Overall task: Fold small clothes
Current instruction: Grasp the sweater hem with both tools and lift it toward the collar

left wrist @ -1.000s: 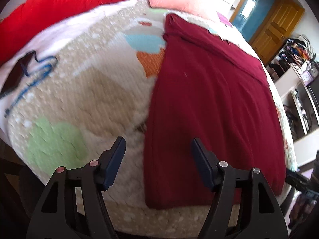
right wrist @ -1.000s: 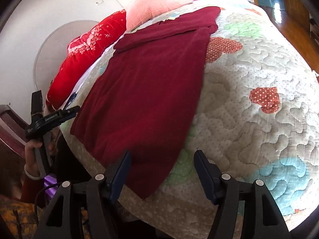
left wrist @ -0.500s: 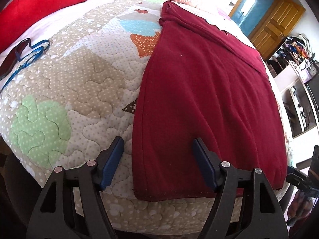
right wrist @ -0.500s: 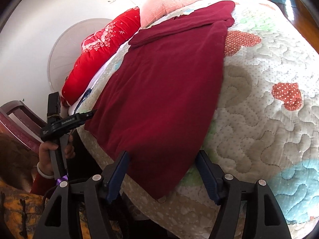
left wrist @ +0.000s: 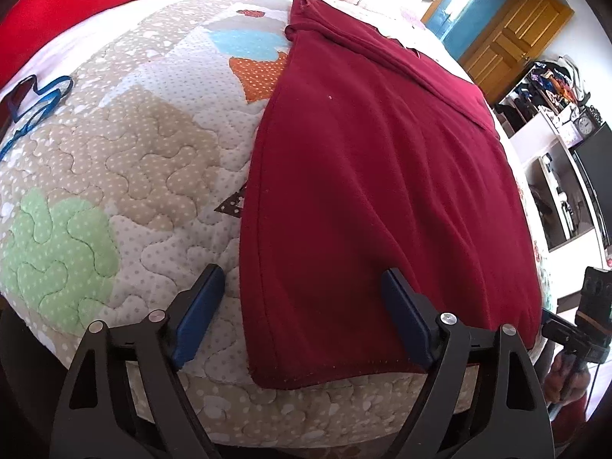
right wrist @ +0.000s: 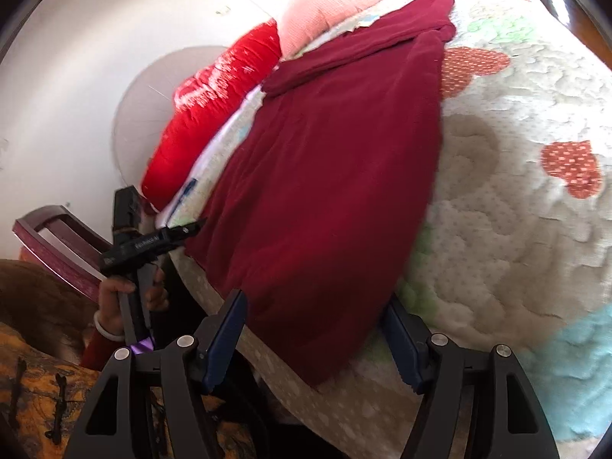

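Note:
A dark red garment [left wrist: 375,176] lies flat on the quilted bed, its hem at the near edge; it also shows in the right wrist view [right wrist: 329,191]. My left gripper [left wrist: 302,306] is open, its jaws straddling the garment's near left hem corner, close above it. My right gripper [right wrist: 317,329] is open, its jaws straddling the garment's near right corner. The left gripper also appears from the side in the right wrist view [right wrist: 191,229], held by a hand at the bed edge.
The patchwork quilt [left wrist: 114,160] covers the bed. A red pillow [right wrist: 214,114] and a pink pillow [right wrist: 325,11] lie at the head. A blue cord [left wrist: 34,103] lies at far left. A wooden chair [right wrist: 49,252] stands by the bed; shelves [left wrist: 554,145] and door at right.
Both grippers have moved in toward the garment's near hem; each now straddles a hem corner. Both stay open. The garment has not moved.

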`<state>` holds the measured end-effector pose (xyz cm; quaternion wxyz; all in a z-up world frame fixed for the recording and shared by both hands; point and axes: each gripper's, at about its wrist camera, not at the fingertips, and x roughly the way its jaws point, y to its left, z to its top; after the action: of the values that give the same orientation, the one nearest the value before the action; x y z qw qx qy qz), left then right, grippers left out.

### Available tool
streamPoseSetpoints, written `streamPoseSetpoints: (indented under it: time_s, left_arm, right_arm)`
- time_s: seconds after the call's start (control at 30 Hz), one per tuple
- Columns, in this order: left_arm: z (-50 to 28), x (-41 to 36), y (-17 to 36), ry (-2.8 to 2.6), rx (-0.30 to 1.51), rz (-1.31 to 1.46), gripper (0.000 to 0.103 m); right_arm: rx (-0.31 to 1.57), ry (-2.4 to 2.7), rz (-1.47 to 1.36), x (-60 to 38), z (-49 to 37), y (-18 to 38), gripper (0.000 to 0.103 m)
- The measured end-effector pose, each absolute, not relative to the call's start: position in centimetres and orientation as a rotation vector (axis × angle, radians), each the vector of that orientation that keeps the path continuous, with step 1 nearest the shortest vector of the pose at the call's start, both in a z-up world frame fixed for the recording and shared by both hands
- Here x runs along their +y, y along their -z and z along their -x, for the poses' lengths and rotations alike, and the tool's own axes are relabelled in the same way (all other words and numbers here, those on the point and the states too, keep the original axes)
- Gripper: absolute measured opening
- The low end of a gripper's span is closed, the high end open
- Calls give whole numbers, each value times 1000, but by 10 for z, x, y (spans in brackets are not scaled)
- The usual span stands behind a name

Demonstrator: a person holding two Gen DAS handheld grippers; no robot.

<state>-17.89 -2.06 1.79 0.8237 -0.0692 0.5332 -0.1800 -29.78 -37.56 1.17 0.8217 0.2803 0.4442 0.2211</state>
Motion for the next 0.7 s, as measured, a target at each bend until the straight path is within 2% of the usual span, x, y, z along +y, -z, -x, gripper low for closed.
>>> streamPoseSetpoints:
  time_s: [0.03,0.07,0.1,0.17,0.2,0.3,0.47,0.7]
  left_arm:
    - [180,-20,-18,381,1129,153,78]
    - [181,-19,-18,383,1127,157,63]
    - [183,-18,-19,376,1123,158,53]
    - [184,-13,-20,380,1130,183,16]
    - [184,-10,-20,387,1139,205,9]
    - [180,-7,-30,402,1139,223,7]
    - [154,-19,-72,466,1032,226,6]
    - [59,-63,-132,509,838,185,6]
  right_arm:
    - [933,-469,-602,-374,297,-11,68]
    - [903,-478,-629,-374,297,-10,64]
    - [889,-498,-651,-371,296,-9,51]
    - [906,-550,-681,-365,291,-4,36]
    - [907,-558,-691,-365,289,-4,29]
    - [858,-624,-769,-371,280,-13,20]
    - [687,-659,-748,-388,244,-64,18]
    - [505,-518,-665,-437,150,-117,16]
